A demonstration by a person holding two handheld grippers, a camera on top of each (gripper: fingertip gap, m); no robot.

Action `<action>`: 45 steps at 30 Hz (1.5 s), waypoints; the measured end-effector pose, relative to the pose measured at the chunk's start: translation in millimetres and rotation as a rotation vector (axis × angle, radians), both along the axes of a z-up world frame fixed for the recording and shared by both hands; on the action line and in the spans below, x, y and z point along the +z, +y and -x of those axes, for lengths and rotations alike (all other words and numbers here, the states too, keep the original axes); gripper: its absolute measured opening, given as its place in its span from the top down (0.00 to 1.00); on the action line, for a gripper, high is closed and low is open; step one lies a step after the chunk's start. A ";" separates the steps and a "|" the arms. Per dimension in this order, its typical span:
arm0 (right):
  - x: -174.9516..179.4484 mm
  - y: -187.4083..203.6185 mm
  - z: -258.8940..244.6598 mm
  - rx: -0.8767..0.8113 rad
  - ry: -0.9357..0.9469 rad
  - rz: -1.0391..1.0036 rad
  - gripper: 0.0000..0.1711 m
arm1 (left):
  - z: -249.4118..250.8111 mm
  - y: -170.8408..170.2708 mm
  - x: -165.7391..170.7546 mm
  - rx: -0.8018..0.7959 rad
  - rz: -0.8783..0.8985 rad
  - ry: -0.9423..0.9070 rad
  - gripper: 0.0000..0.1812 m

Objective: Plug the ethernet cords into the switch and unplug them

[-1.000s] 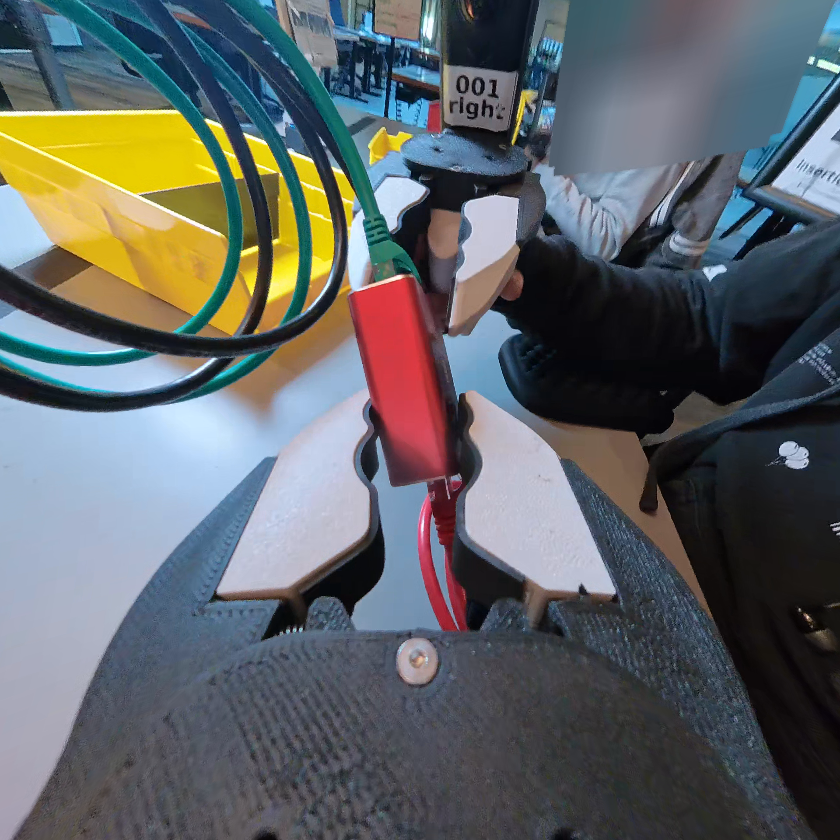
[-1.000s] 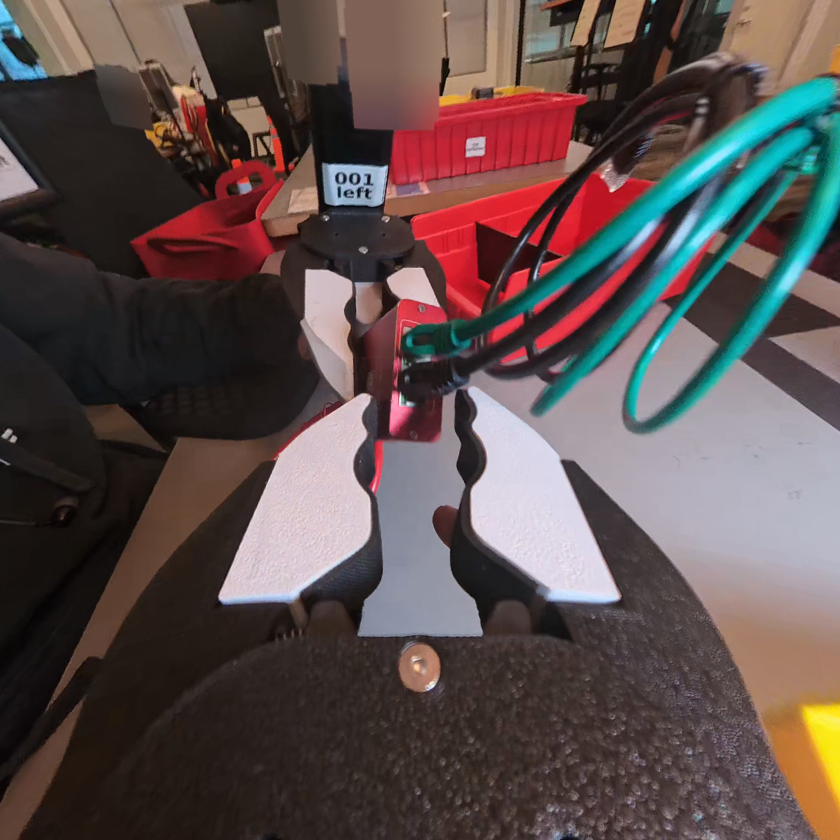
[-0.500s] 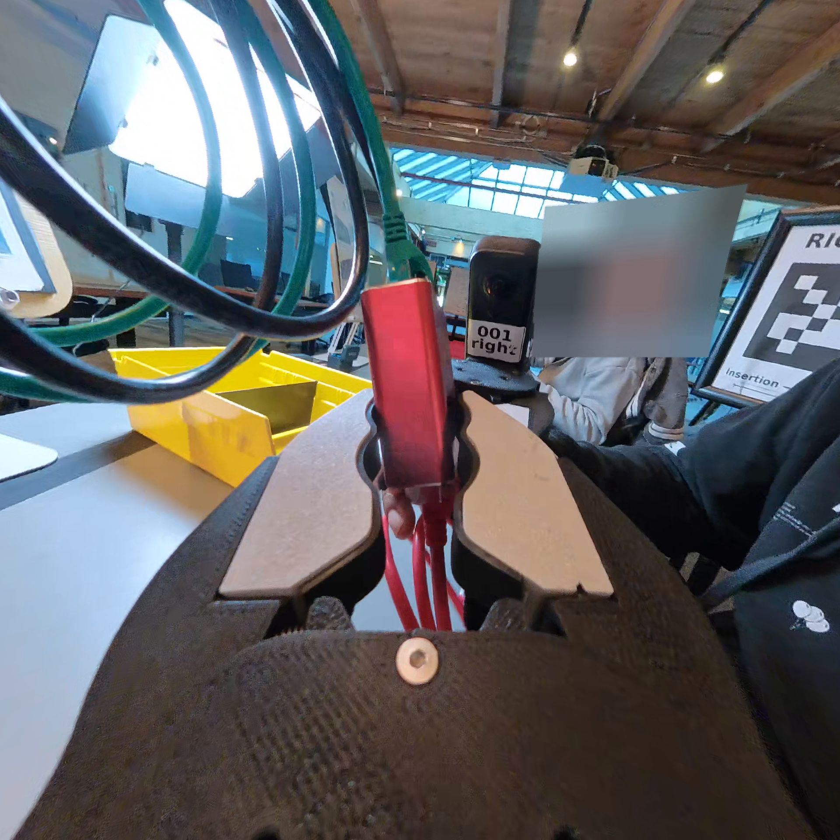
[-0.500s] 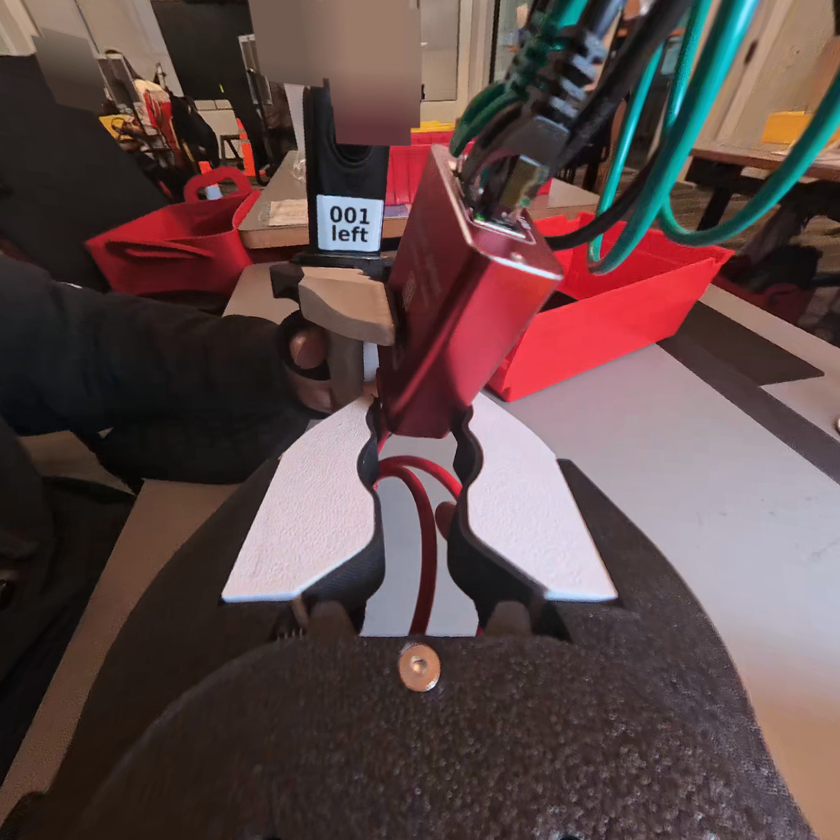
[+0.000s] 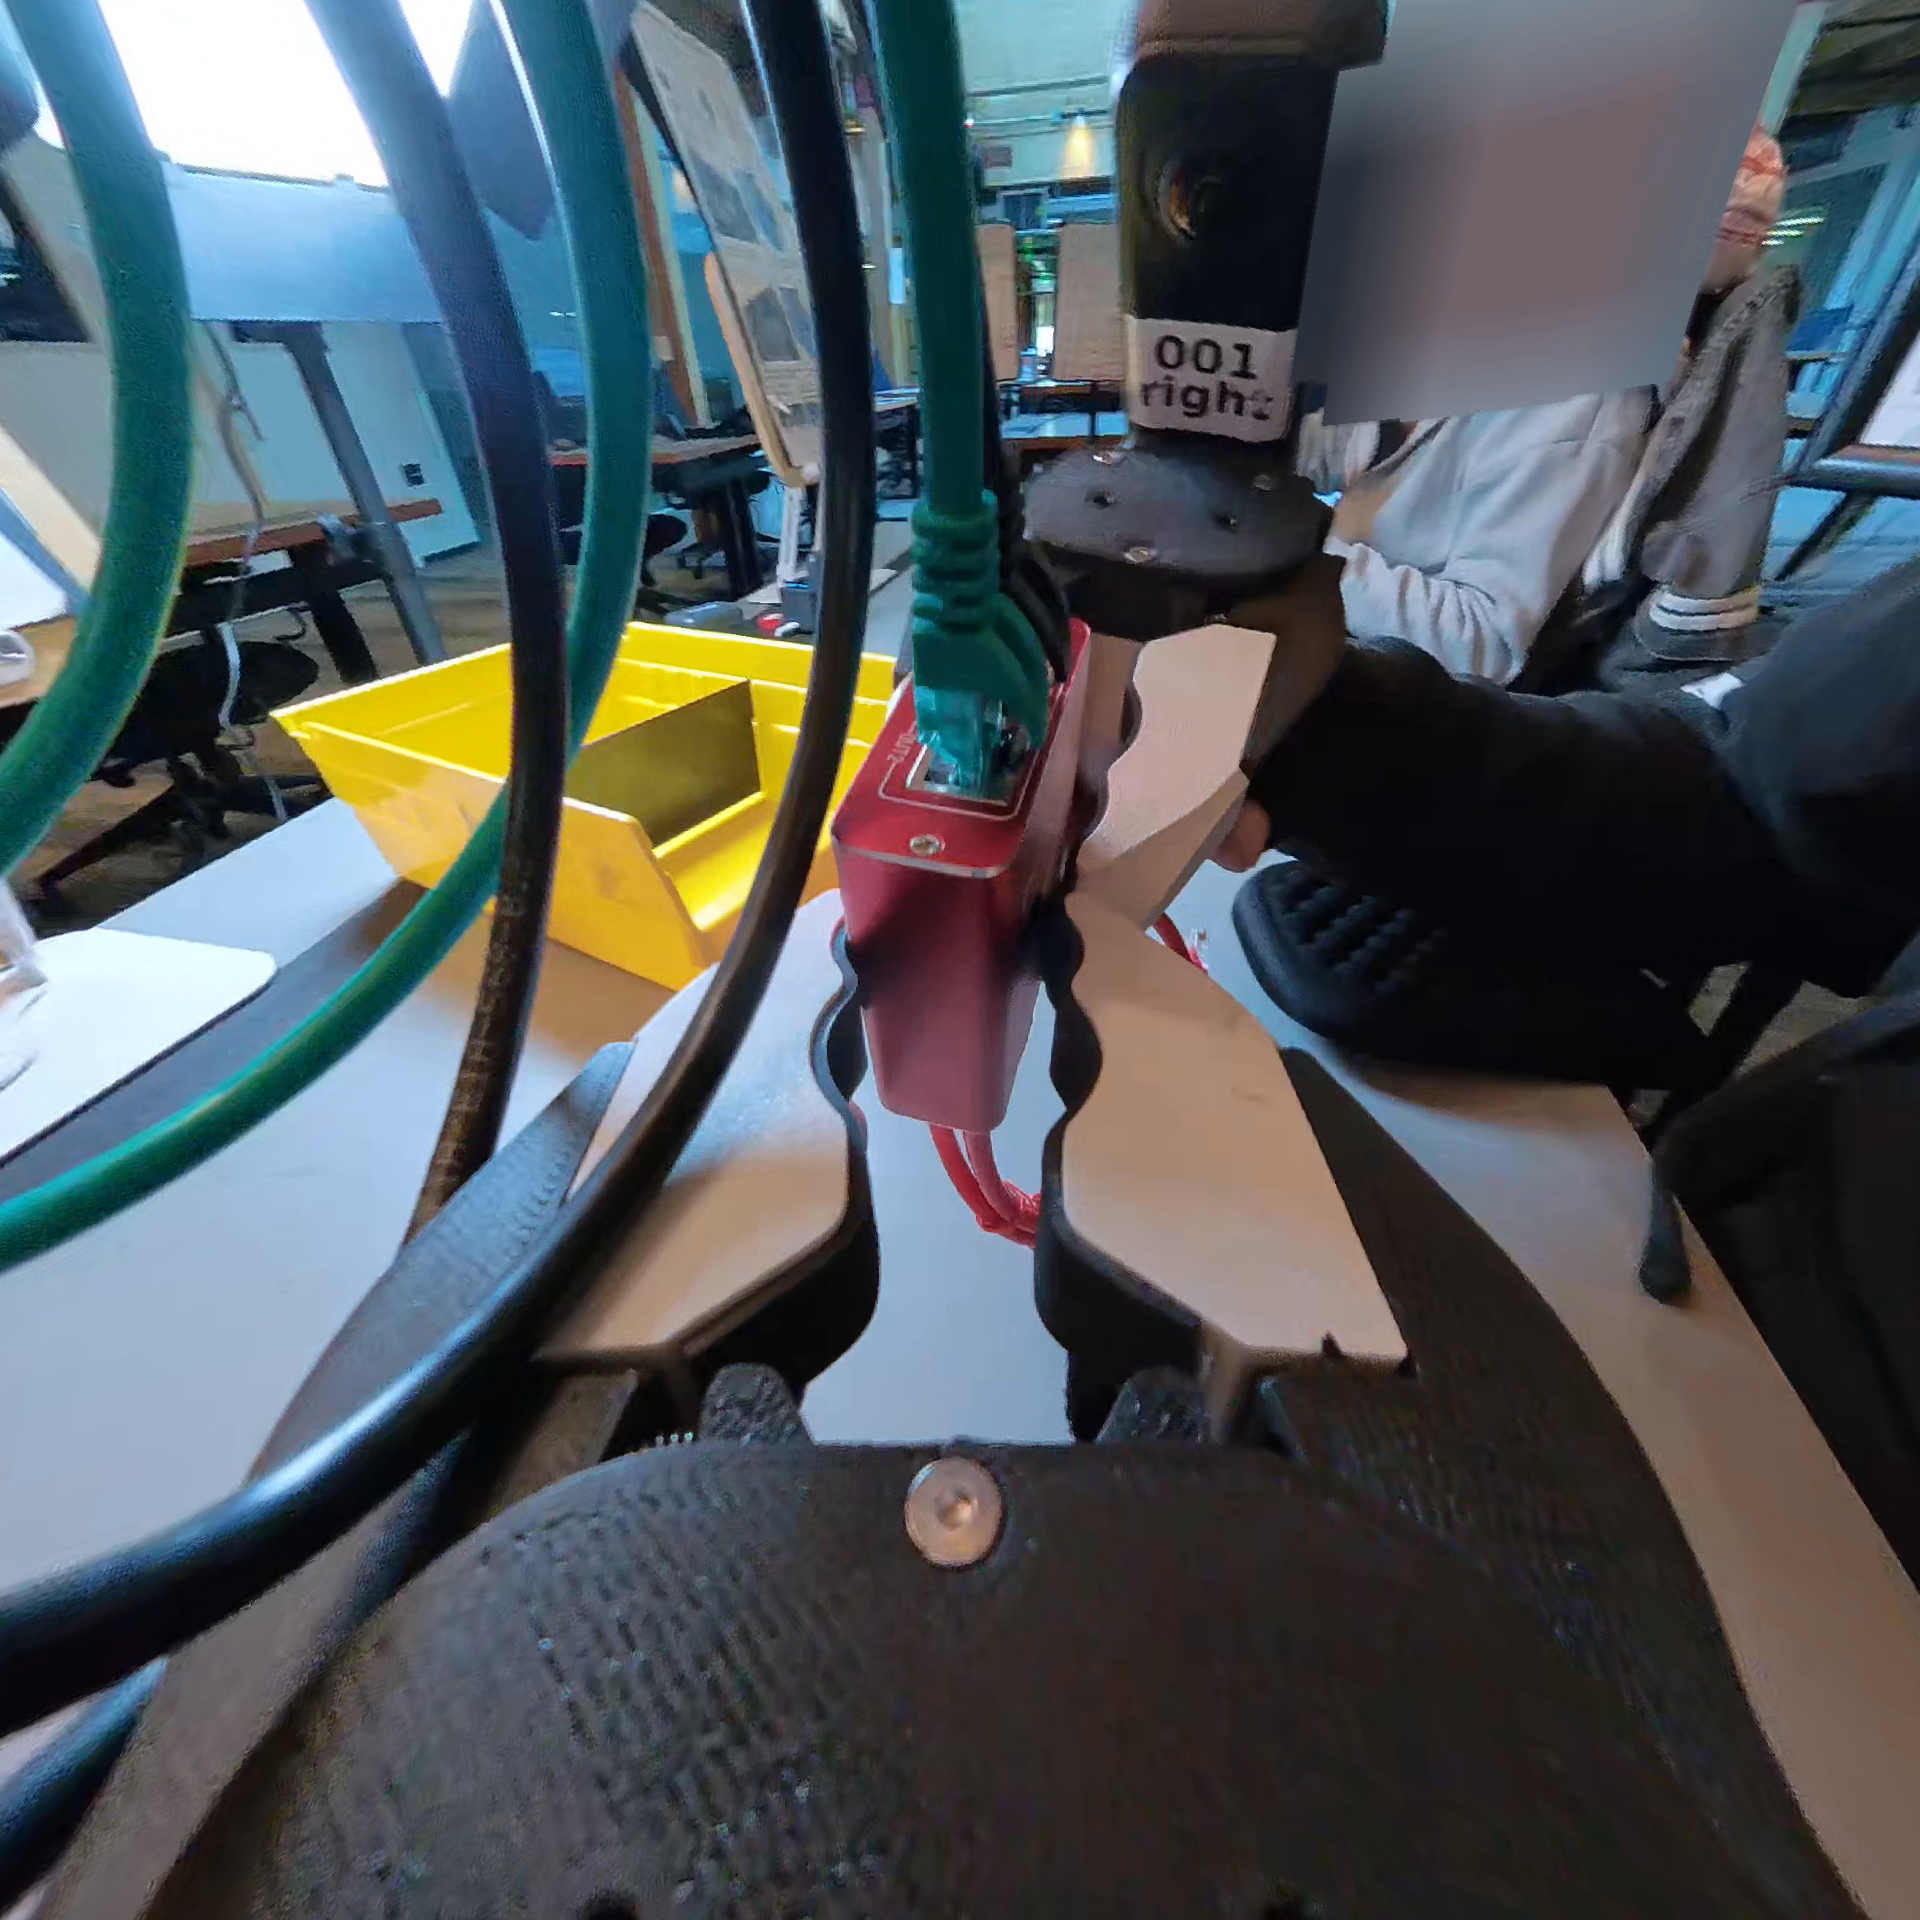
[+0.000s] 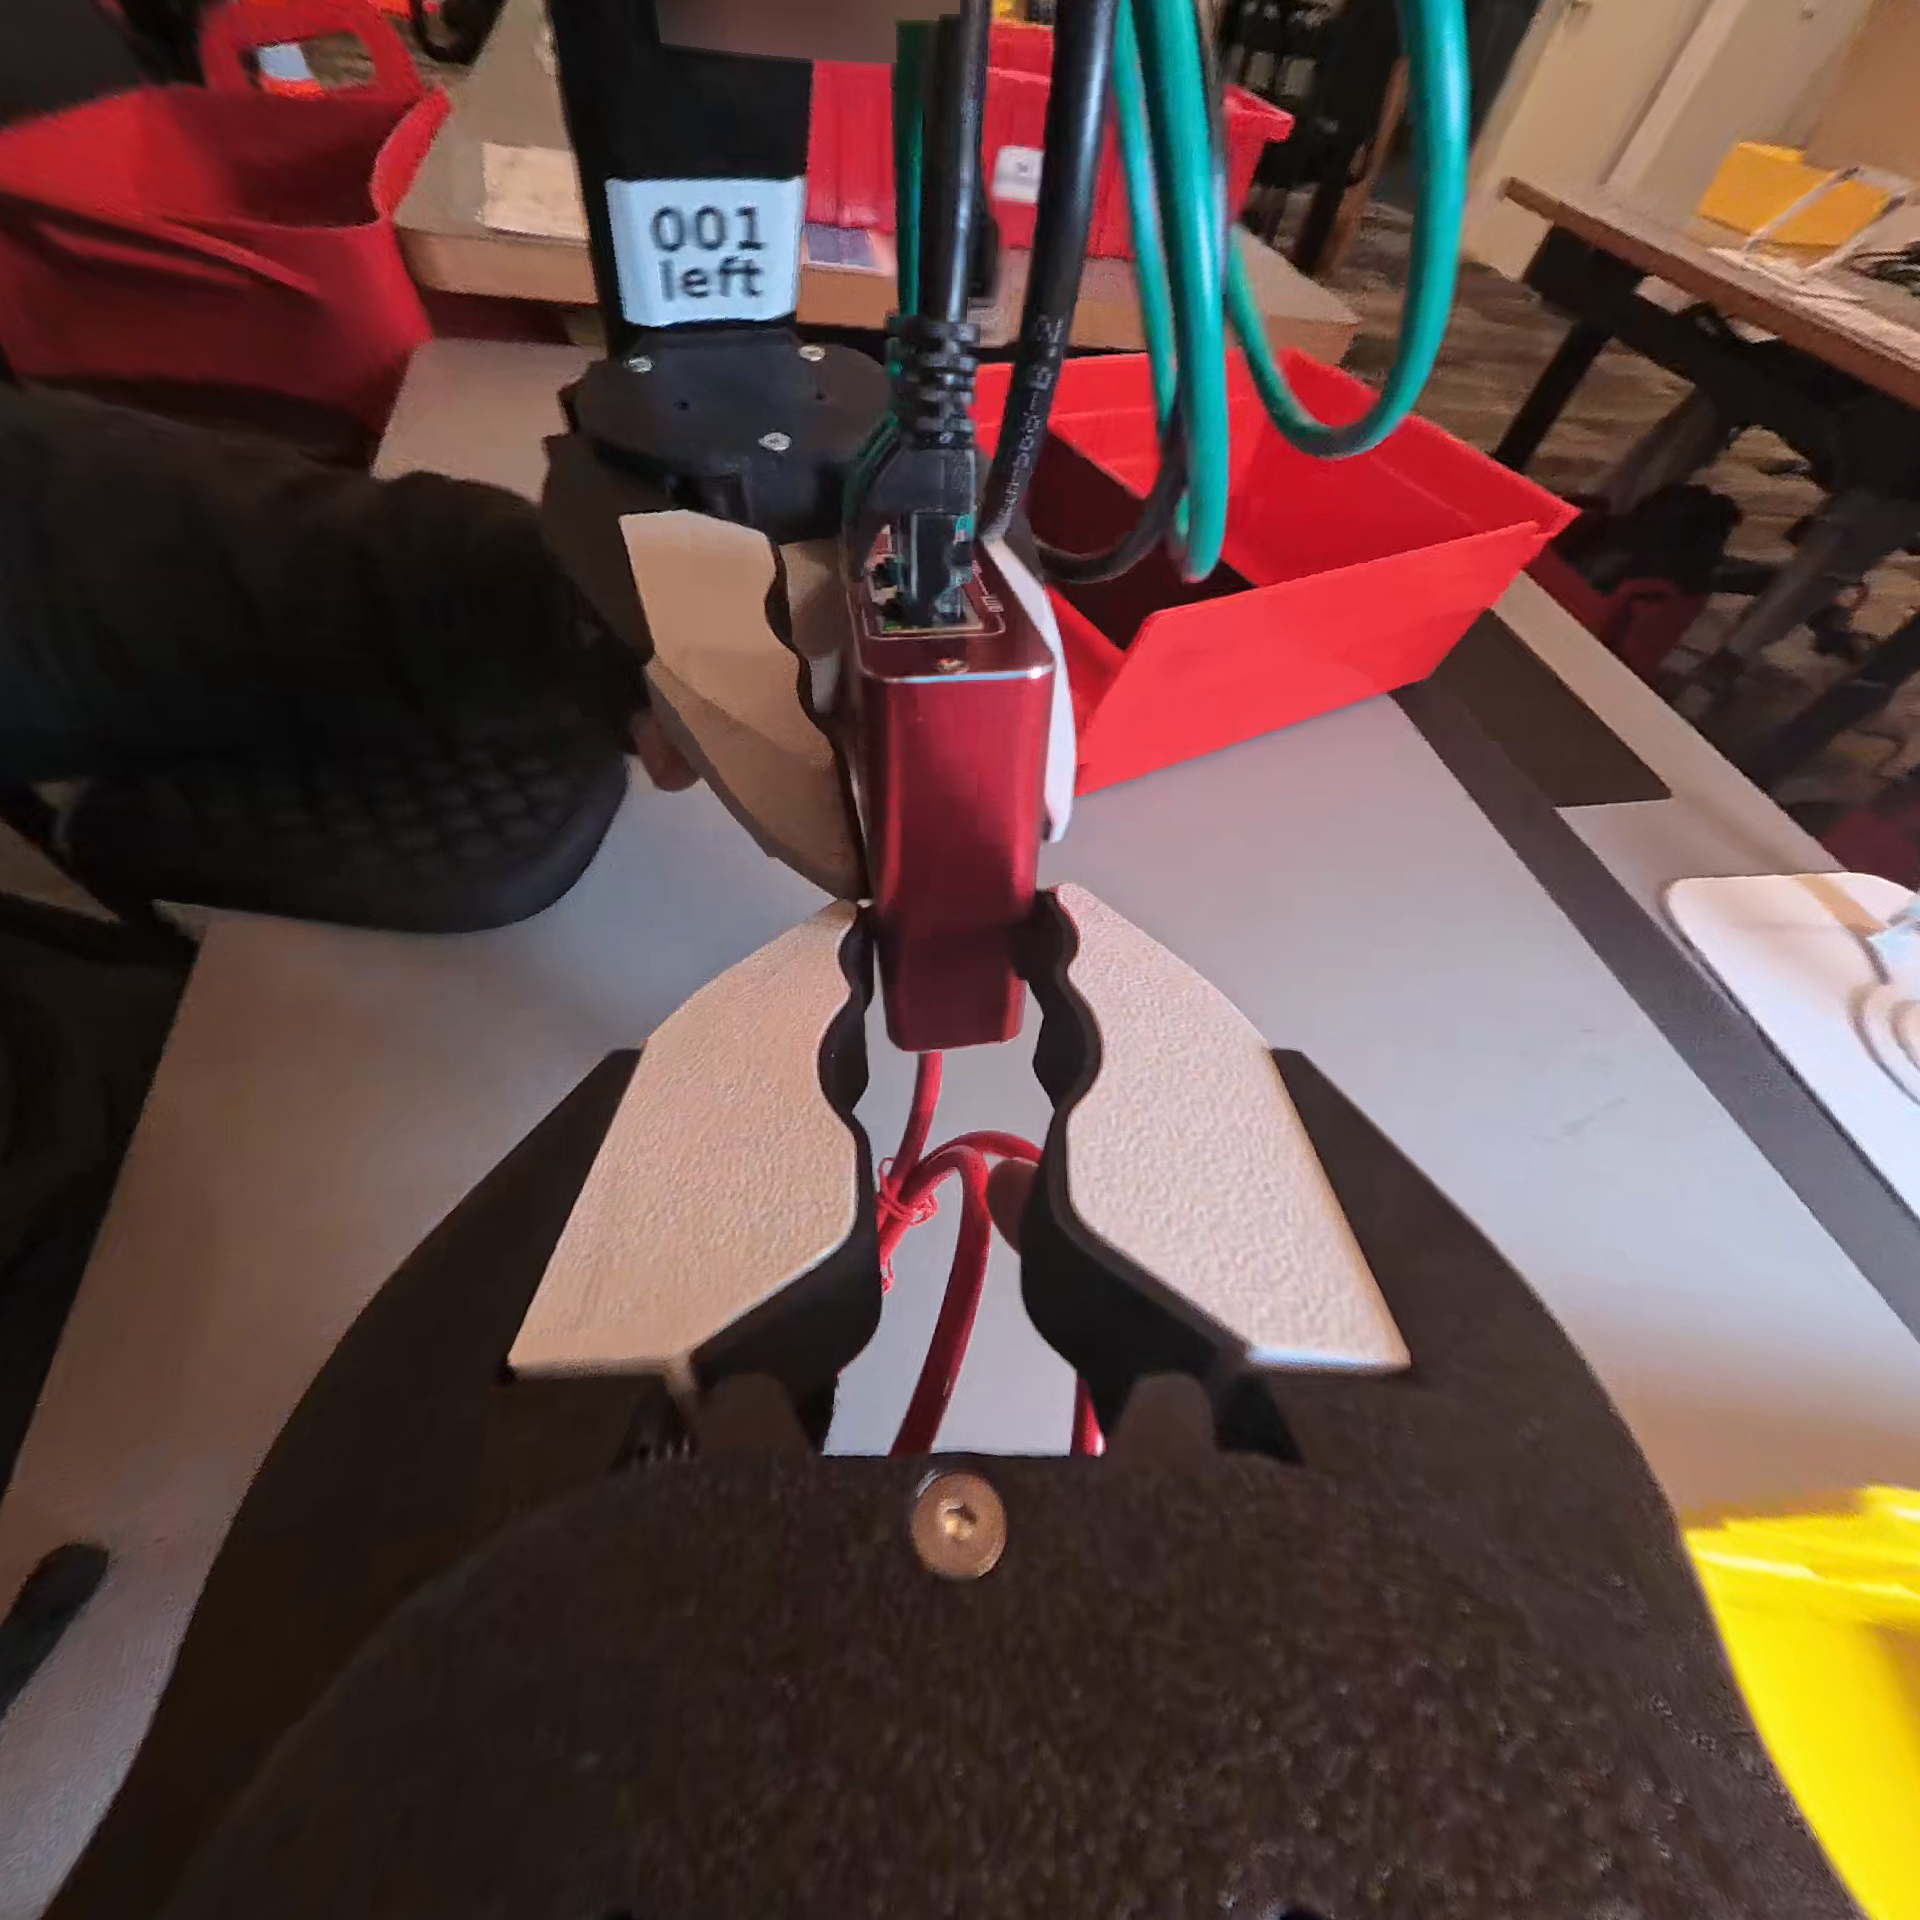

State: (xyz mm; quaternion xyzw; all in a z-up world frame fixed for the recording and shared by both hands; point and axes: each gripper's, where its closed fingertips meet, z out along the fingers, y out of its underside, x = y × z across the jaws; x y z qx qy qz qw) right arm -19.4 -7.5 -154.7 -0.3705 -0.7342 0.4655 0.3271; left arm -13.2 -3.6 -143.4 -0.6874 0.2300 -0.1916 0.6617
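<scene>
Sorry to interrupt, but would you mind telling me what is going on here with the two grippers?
A person holds the small red switch up off the grey table between two handheld grippers. The left gripper and the right gripper both look shut on it from opposite sides. A green cord and a black cord are plugged into its top, and a thin red cable hangs below.

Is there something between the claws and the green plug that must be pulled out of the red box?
Both claws, left and right, are shut on the red box itself. The green plug sits in its top end beside a black plug. Cable loops hang close around, so a claw must reach past them.
</scene>
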 end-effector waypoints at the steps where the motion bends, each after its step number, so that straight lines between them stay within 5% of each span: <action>1: 2.8 4.6 2.4 -0.041 0.026 -0.002 0.82 | 3.6 2.0 2.3 0.025 -0.005 -0.012 0.83; 4: 25.4 22.3 5.2 -0.193 0.151 -0.005 0.80 | 19.1 6.1 8.4 0.081 -0.025 -0.101 0.85; 7: 49.1 4.8 -5.8 -0.167 0.167 0.121 0.86 | 37.5 8.6 14.0 0.148 -0.052 -0.165 0.85; 10: 16.4 -10.7 3.1 -0.138 0.037 0.093 0.84 | 41.7 6.1 26.7 0.141 -0.092 -0.245 0.85; 14: -0.7 -3.7 23.4 -0.141 0.088 0.148 0.81 | 31.9 -3.1 39.1 0.061 -0.131 -0.318 0.85; 21: 12.8 -13.8 15.6 0.061 0.137 0.380 0.91 | 20.3 -6.3 35.7 -0.023 -0.120 -0.332 0.85; 37: 6.8 -14.0 25.9 -0.077 0.029 0.591 0.91 | 21.2 -8.3 34.9 0.058 -0.138 -0.175 0.86; 42: 10.6 -13.9 28.8 -0.169 0.139 0.376 0.91 | 24.0 -9.9 41.4 0.060 -0.145 -0.206 0.86; 45: 8.5 -15.5 30.1 -0.139 0.080 0.517 0.91 | 22.9 -9.6 40.7 0.073 -0.154 -0.181 0.86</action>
